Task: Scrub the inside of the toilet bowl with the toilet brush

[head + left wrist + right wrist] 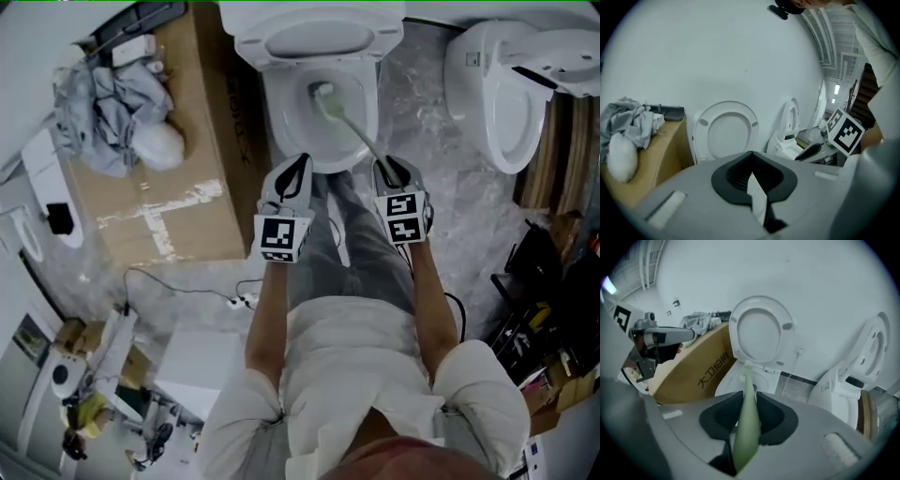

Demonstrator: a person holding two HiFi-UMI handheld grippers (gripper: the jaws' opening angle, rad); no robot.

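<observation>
A white toilet (pixel 277 127) stands at the top middle of the head view, its seat and lid (pixel 314 39) raised. The pale green toilet brush (pixel 349 124) reaches into the bowl, its head (pixel 322 94) low inside near the drain. My right gripper (pixel 389 171) is shut on the brush handle (pixel 747 427) just in front of the bowl's front rim. In the right gripper view the bristles (pixel 746 365) point at the toilet. My left gripper (pixel 298 167) hovers at the front left rim, jaws shut, with only a thin white sliver showing between them (pixel 751 164).
A big cardboard box (pixel 187 178) stands close to the toilet's left, with grey cloth (pixel 105 105) and a white bundle (pixel 159 145) on top. A second toilet (pixel 506 94) stands to the right. Cables (pixel 234 298) lie on the floor behind, and the person's legs are right before the bowl.
</observation>
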